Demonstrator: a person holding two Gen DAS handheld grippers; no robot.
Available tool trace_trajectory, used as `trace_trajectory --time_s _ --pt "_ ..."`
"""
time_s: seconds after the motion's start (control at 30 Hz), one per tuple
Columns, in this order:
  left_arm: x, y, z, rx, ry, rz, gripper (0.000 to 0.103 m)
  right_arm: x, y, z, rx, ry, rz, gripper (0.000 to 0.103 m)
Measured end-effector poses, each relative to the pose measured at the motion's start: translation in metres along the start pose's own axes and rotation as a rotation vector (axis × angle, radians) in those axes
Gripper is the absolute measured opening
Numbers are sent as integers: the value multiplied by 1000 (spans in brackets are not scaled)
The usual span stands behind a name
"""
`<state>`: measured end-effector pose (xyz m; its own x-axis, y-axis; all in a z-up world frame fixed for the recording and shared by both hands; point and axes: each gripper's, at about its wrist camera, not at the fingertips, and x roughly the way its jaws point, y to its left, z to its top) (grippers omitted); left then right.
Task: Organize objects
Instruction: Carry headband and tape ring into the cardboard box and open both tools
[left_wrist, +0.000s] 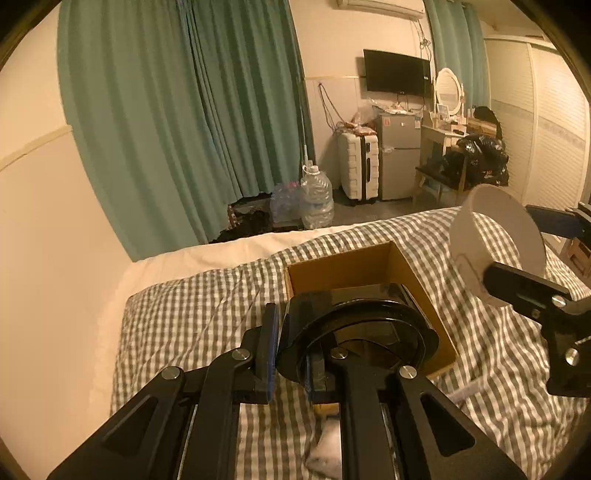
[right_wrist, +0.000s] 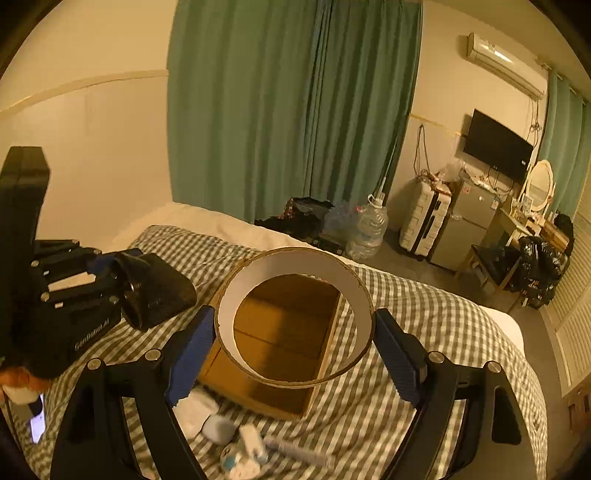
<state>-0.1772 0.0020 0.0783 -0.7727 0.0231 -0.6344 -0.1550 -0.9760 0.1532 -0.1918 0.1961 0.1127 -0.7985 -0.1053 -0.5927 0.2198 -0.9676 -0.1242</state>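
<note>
Right wrist view is blurring the small white items (right_wrist: 236, 439) lying near your fingers, past recognition. Your right gripper (right_wrist: 295, 343) is clamping a white ring (right_wrist: 295, 258) above the empty cardboard box (right_wrist: 284, 332) on the checkered bed (right_wrist: 424, 332); your left gripper (left_wrist: 291, 354) is pinching a black holder (left_wrist: 362, 325) over the box.

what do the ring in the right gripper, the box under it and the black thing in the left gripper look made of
Ring: likely cardboard or thin wood; matte white inside, raw brown edge.
Box: corrugated cardboard by its look; dull brown, visible folds.
Black object: probably glossy plastic; it throws sharp highlights. Its rim sits between the left gripper's fingers. The right gripper clamps the ring.
</note>
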Motion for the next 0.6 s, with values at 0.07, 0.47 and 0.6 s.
trace_trajectory --time_s 0.07,0.47,0.6 --pt "19 -1 5 4 15 -2 11 21 -5 3 4 17 -9 84" --pt "146 -15 -1 -32 136 -83 11 163 -33 5 105 139 33 84" --pt "171 -9 -4 -43 140 -101 11 193 -37 -4 116 166 60 84"
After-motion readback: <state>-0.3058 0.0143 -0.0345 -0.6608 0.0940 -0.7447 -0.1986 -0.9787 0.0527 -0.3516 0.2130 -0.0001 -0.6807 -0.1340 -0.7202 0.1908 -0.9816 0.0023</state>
